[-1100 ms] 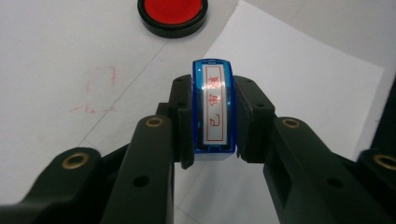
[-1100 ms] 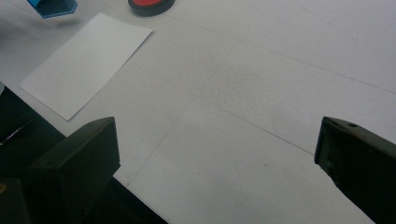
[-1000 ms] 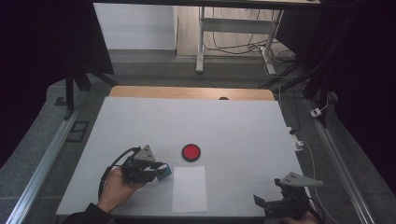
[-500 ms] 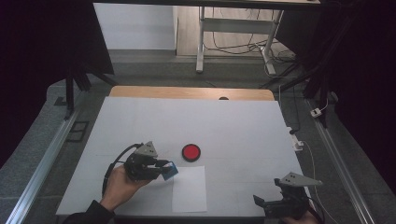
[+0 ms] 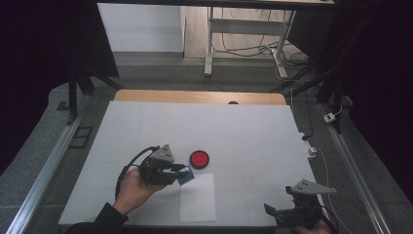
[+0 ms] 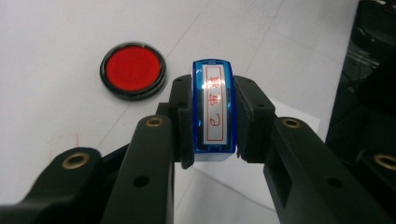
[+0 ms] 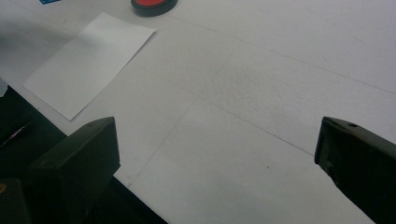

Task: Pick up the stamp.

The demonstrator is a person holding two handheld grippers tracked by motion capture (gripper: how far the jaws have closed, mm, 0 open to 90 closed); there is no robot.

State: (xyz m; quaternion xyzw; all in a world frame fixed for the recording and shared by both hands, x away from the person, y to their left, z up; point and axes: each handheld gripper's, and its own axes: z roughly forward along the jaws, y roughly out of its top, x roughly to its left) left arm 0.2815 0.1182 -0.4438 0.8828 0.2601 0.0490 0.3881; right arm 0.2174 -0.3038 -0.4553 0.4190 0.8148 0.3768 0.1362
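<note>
Stamp (image 6: pixel 213 109) sits clamped between the jaws of the left gripper (image 5: pixel 181 173), blue-bodied with red characters on its label, carried clear of the table (image 5: pixel 243 126) just near and left of the red ink pad (image 5: pixel 199 158). The sheet of paper (image 5: pixel 197 197) lies on the near side, its far left corner just beside the stamp. The right gripper (image 5: pixel 280 214) rests at the near right edge, jaws spread wide with nothing between them, well apart from the work. Judging by this, pickup is done; the paper looks unmarked, so the print is likely yet to be made. Whether the stamp face is inked cannot be told
</note>
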